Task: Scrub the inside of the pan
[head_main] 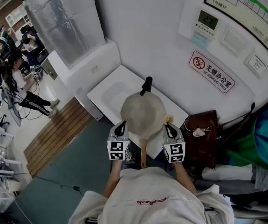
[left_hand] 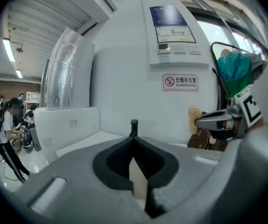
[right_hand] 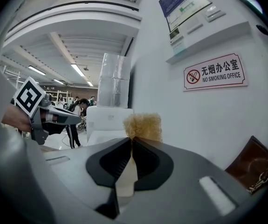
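Note:
The round grey pan (head_main: 143, 112) lies on the near edge of the white table (head_main: 109, 93), with its black handle (head_main: 146, 85) pointing away toward the wall. A wooden stick (head_main: 143, 156) pokes out from under the pan toward me. My left gripper (head_main: 122, 125) is at the pan's left rim, jaws shut, with nothing seen between them (left_hand: 134, 138); only the black handle (left_hand: 134, 126) shows beyond. My right gripper (head_main: 168, 125) sits at the pan's right rim, shut on a yellowish fibrous scrubber (right_hand: 143, 125) that sticks out past its tips (right_hand: 133, 139).
A brown leather bag (head_main: 202, 134) stands right of the pan against the wall. A no-smoking sign (head_main: 212, 72) and control panels hang above. A white box and a silver duct (head_main: 64, 20) fill the back left corner. People stand far left.

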Motion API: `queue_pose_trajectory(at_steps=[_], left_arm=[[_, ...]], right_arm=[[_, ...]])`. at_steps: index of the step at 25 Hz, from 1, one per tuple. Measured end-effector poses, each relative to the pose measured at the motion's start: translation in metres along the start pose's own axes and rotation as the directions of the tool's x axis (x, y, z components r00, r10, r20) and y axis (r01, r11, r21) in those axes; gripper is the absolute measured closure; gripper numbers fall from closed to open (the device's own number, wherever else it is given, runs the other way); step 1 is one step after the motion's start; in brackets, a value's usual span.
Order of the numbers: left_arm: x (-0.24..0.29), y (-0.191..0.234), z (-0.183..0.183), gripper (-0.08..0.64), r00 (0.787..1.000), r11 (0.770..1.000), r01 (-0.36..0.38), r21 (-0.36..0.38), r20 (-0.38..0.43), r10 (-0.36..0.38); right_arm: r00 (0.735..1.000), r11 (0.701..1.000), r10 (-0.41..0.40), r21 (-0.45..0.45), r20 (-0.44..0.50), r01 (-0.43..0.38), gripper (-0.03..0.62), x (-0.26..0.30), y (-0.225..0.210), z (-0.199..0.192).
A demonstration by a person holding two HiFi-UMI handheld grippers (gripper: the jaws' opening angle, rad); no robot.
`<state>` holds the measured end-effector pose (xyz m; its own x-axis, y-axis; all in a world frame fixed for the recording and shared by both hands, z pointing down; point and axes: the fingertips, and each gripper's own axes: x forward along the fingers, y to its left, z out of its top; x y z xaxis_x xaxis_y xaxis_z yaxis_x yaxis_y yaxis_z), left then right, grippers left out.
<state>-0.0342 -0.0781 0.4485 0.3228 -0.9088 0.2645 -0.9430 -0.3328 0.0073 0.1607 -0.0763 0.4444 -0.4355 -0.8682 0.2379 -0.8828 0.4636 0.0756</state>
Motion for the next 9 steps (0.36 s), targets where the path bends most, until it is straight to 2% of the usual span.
queue_pose_trajectory(at_steps=[9], left_arm=[[0.0033,-0.003,-0.0017,0.56,1.0,1.0,0.007,-0.002,0.001,-0.007]], right_arm=[[1.0,1.0,-0.003,0.002,-0.004,0.003,0.571,0.0018,-0.0005,-0.0028]])
